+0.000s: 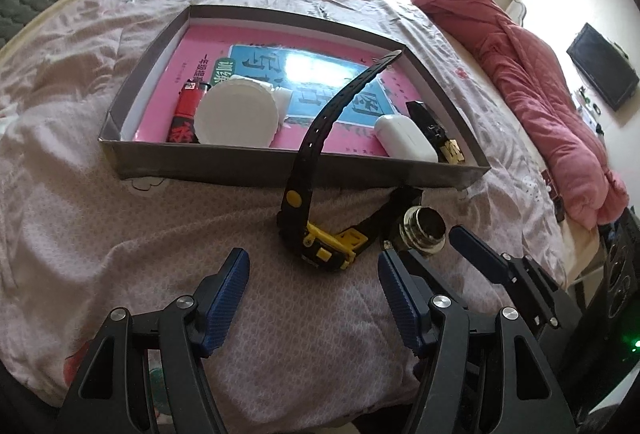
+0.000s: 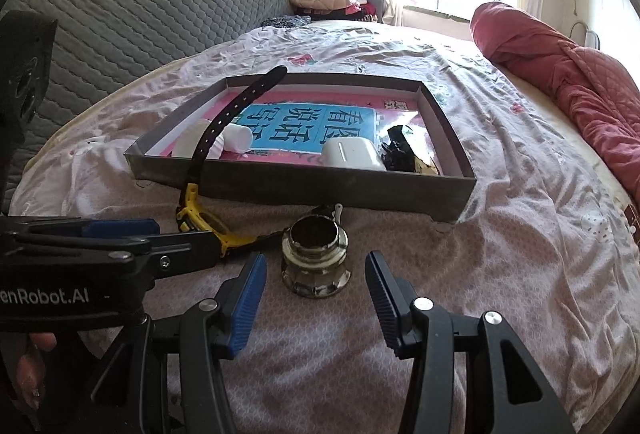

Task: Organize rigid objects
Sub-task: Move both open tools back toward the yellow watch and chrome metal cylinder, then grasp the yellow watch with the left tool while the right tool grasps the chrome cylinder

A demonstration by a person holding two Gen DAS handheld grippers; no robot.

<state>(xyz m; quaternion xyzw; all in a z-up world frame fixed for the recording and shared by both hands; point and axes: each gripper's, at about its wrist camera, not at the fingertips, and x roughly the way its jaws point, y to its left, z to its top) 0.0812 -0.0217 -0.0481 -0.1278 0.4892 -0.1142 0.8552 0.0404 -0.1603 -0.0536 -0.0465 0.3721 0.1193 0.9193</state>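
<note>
A black-and-yellow wristwatch (image 1: 316, 246) lies on the pink bedsheet in front of a shallow grey box (image 1: 240, 169), its black strap (image 1: 344, 89) arching up over the box's front wall. My left gripper (image 1: 312, 256) hovers open just short of the watch, touching nothing. To the right stands a small glass bottle with a metal neck (image 2: 316, 258). My right gripper (image 2: 316, 261) is open with a pad on either side of the bottle, both apart from it. In the left wrist view the bottle (image 1: 424, 234) sits beside a right-gripper finger (image 1: 476, 250).
The box (image 2: 320, 185) holds a pink book, a red lighter (image 1: 186, 113), a white round lid (image 1: 238, 113), a white earbud case (image 1: 404, 135) and a black-and-gold item (image 1: 436, 133). A red quilt (image 2: 580, 81) lies right, a grey headboard (image 2: 140, 13) behind.
</note>
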